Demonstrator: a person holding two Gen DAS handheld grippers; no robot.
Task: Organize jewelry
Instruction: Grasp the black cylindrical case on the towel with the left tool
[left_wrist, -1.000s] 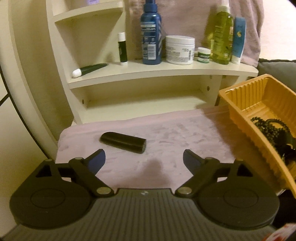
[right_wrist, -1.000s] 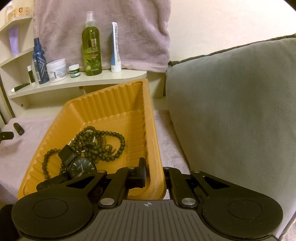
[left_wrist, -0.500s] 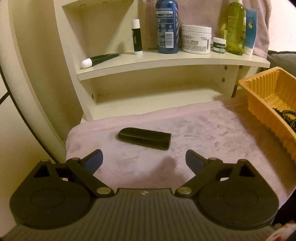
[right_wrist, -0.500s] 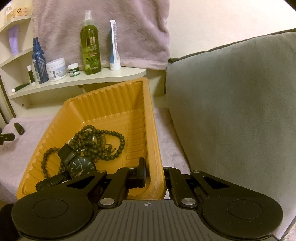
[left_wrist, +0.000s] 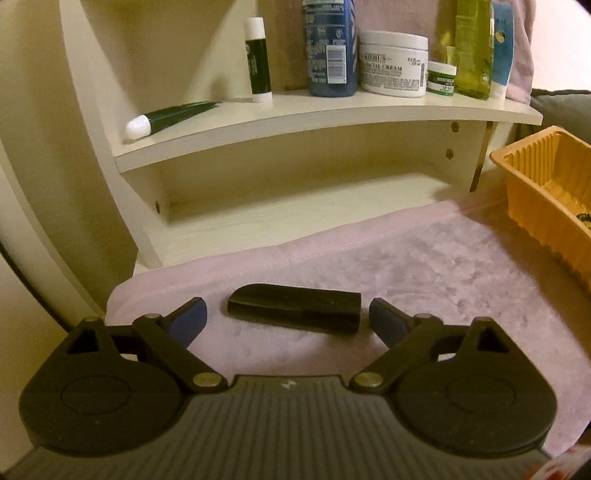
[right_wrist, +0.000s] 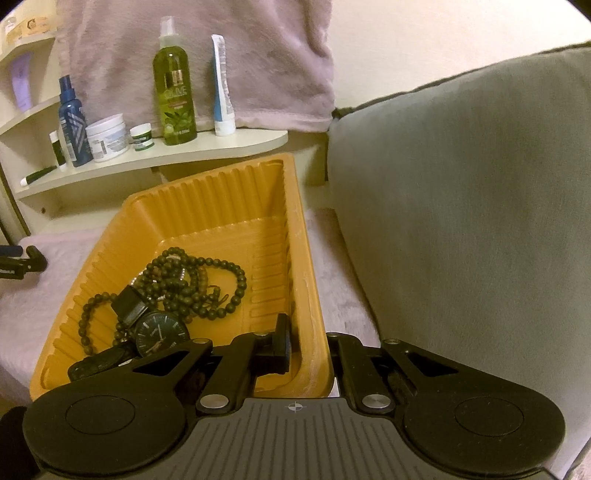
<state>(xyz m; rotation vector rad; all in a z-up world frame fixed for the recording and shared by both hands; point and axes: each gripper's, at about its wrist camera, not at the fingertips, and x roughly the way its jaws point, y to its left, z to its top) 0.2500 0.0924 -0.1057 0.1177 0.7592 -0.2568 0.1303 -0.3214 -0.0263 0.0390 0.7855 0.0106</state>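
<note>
A black oblong case (left_wrist: 295, 308) lies on the pink towel (left_wrist: 424, 266). My left gripper (left_wrist: 287, 316) straddles it: the case sits between the blue fingertips with a gap on each side, and the jaws are closing slightly. An orange ribbed tray (right_wrist: 221, 206) holds dark bead strands (right_wrist: 192, 280) and a black watch (right_wrist: 160, 334). My right gripper (right_wrist: 308, 350) is shut on the tray's near right wall, with one finger inside and one outside. The tray's corner (left_wrist: 535, 206) shows at the right of the left wrist view.
A cream shelf (left_wrist: 314, 110) behind the towel carries a blue bottle (left_wrist: 328, 48), a white cream jar (left_wrist: 393, 64), a green bottle (right_wrist: 173, 85) and tubes. A grey cushion (right_wrist: 461, 203) rises right of the tray. A pink cloth (right_wrist: 199, 44) hangs behind the shelf.
My left gripper has moved forward and down towards the black case, which now lies between its fingertips. The tray has slid to the right edge of that view. My right gripper has not moved.
</note>
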